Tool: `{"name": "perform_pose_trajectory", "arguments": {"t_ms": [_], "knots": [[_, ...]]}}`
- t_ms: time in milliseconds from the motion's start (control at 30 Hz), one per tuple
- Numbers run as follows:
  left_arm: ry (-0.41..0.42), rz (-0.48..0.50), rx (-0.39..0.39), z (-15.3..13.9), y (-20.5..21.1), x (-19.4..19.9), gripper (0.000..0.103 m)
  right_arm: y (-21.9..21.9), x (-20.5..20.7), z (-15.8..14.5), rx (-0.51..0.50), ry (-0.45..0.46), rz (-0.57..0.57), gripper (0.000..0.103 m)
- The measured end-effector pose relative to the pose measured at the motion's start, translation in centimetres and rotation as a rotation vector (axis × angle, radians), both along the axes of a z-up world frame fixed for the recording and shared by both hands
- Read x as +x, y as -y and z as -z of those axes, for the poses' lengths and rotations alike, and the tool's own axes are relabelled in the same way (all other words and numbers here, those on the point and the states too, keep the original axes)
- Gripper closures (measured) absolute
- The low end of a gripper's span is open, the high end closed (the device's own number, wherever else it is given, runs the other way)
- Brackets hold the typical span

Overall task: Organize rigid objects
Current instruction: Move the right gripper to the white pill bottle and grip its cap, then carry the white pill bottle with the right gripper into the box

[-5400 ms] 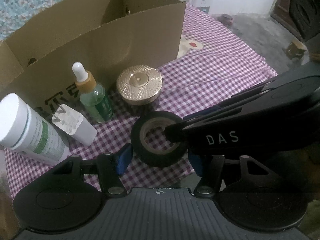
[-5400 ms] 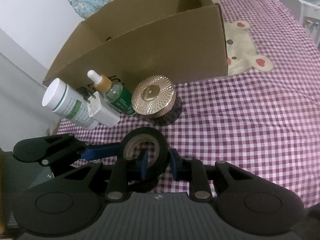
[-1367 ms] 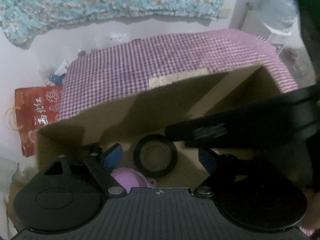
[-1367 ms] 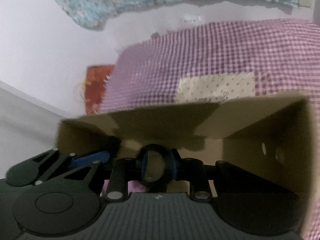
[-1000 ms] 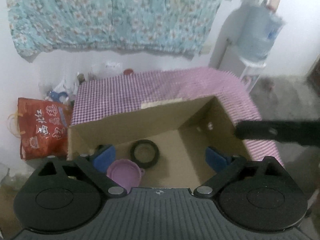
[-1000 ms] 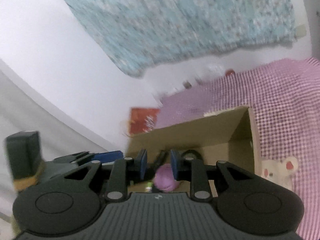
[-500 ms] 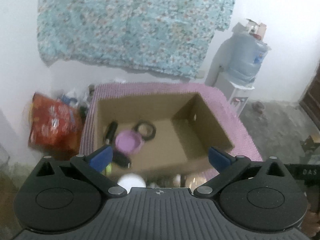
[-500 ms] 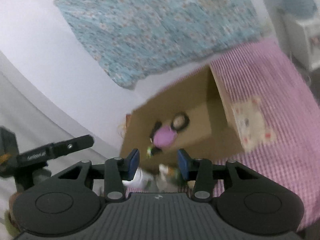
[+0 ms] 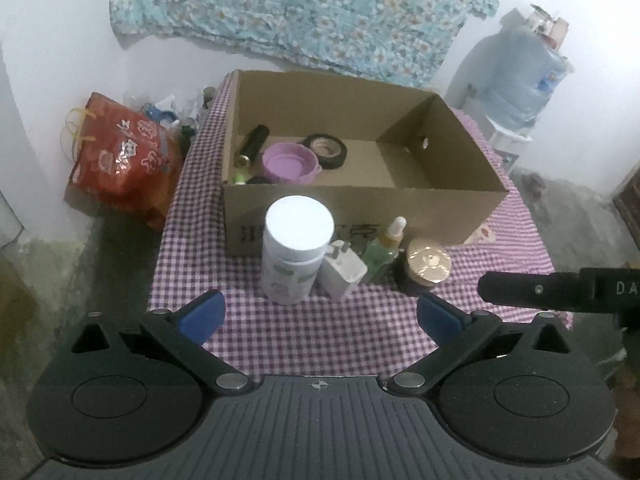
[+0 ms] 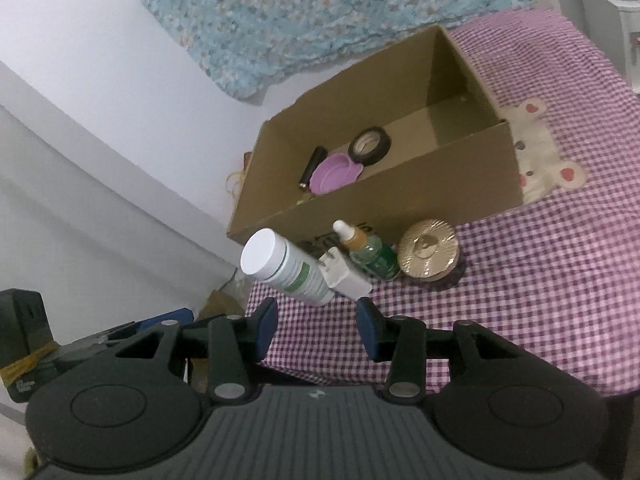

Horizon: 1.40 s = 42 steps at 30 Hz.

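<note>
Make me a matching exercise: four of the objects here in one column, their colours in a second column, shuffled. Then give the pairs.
1. tape roll
2. bowl
3. jar lid
4. dropper bottle

A. gold
B. green
C. black
D. purple

Pairs: 1-C, 2-D, 3-A, 4-B

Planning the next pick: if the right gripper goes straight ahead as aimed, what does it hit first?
Probably the white bottle, with the white plug adapter leaning beside it; both sit just ahead of the open right gripper. Depth is uncertain.
</note>
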<state>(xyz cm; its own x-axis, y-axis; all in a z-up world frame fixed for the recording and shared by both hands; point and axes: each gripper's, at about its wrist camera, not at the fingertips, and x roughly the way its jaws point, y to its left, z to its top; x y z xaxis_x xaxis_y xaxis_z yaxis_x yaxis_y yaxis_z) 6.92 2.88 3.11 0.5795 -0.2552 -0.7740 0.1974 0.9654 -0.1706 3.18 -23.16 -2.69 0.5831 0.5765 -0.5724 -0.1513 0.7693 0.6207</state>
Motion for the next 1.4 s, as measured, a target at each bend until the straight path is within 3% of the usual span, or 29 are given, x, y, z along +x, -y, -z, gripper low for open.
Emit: {"name": "perform_pose_trajectory", "arguments": {"t_ms": [533,733,800,933,1200,1400], "knots": [[0.086,0.028,0.093,2.6,0.6,1.2,0.004,-5.9,3.6,-0.5,-0.121,0.026,-0.091,0.057],[0.098,0.044,0.053,2.8,-0.1,2.2,0.013,-8.7,5.7,-1.1,-0.151,0.064,-0.144,0.057],[0.097,0.055,0.064,3.1,0.0,2.6,0.023,-9.4,6.4,-1.2,-0.155,0.076,-0.152,0.057],[0.085,0.065,0.066,3.8,0.2,3.5,0.029,-10.3,7.9,-1.0,-0.172,0.075,-0.157,0.057],[0.069,0.086,0.051,4.7,0.7,4.3,0.05,-11.2,9.5,0.1,-0.191,0.051,-0.175,0.057],[0.071,0.069,0.034,4.6,0.4,4.1,0.051,-11.2,9.9,0.9,-0.158,0.029,-0.182,0.064]]}}
